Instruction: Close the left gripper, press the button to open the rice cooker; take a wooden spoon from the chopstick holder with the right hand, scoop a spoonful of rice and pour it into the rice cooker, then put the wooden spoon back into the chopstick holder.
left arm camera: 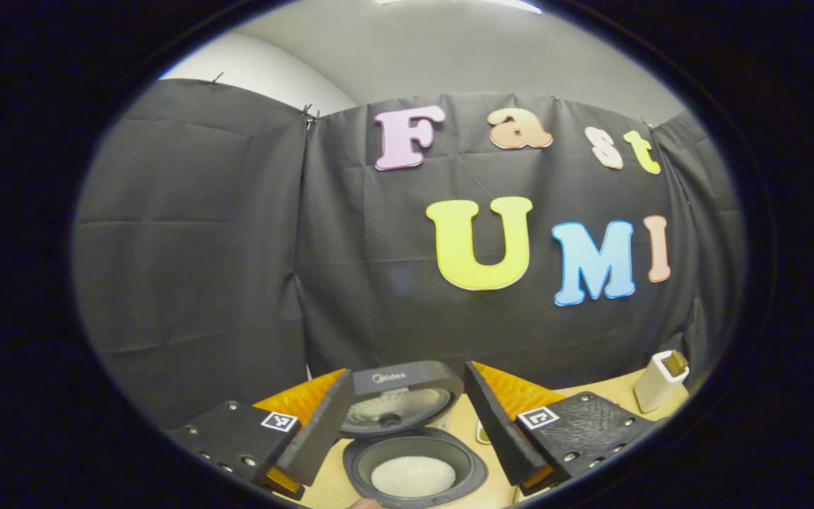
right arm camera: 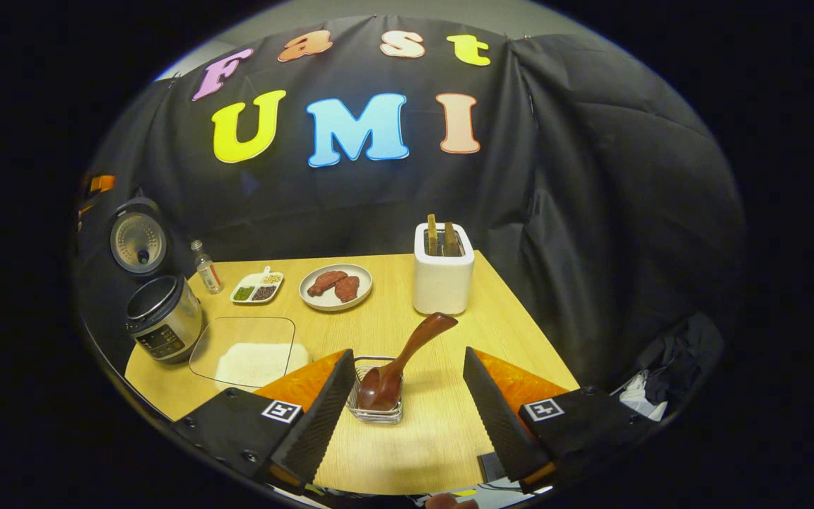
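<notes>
My right gripper (right arm camera: 407, 396) is open, holding nothing, with its two fingers spread wide over the near edge of the table (right arm camera: 506, 318). My left gripper (left arm camera: 403, 417) is open too, and it hangs above the cooker (left arm camera: 414, 463) with nothing between its fingers.

In the right gripper view the table is wood-colored and carries everything. The cooker (right arm camera: 163, 318) stands at the far left edge with its lid (right arm camera: 137, 242) tipped up and open. In the left gripper view I can look down into the pot and see white rice (left arm camera: 413, 475) at the bottom.

Next to the cooker, near the left front corner, lies a clear tray (right arm camera: 241, 351) with a heap of rice (right arm camera: 255, 362) in it. A white toaster (right arm camera: 442, 276) stands near the far edge, toward the right, with two slices sticking up. A plate (right arm camera: 335, 286) with two brown pieces sits just left of the toaster. A small white dish (right arm camera: 257, 288) with little piles of food sits left of the plate, and a small bottle (right arm camera: 206, 268) stands beside that, close to the cooker.

The holder (right arm camera: 376, 403) is a small clear cup near the front edge, right between my right fingers. The spoon (right arm camera: 407, 360) rests in it with its bowl down and its handle leaning up toward the toaster. My fingers are not touching it.
</notes>
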{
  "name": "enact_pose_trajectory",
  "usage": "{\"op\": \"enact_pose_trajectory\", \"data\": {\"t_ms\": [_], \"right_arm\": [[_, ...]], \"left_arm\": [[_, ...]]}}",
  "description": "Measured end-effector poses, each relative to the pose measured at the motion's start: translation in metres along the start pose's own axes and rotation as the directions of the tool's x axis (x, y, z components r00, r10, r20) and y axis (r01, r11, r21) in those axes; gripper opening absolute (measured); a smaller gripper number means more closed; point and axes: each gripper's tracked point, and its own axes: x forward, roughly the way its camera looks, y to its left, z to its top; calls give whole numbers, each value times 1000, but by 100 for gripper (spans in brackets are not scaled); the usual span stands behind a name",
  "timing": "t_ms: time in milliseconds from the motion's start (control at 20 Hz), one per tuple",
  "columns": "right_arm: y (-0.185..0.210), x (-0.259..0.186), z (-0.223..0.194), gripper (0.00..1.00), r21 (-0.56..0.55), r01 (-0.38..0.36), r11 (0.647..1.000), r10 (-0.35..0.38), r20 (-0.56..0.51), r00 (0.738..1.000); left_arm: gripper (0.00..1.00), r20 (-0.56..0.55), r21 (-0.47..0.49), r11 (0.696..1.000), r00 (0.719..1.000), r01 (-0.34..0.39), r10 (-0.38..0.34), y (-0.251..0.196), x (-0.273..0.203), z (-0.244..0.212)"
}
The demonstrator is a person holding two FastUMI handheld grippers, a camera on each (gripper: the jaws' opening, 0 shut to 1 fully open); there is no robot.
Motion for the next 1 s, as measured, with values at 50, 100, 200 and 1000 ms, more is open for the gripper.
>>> {"op": "enact_pose_trajectory", "data": {"t_ms": [50, 100, 200, 1000], "right_arm": [[5, -5, 7, 98, 2, -2, 1000, 2, 9, 1000], [8, -10, 16, 98, 6, -1, 1000, 0, 28, 1000], [10, -19, 31, 98, 7, 14, 1000, -15, 69, 997], [-6, -37, 53, 98, 1, 28, 1000, -27, 162, 986]], "left_arm": [[98, -2, 10, 1000, 1000, -10, 10, 7, 15, 2], [98, -11, 14, 1000, 1000, -21, 21, 12, 29, 2], [98, -32, -3, 1000, 999, -21, 21, 17, 57, -1], [100, -243, -134, 989, 970, -56, 22, 21, 105, -77]]}}
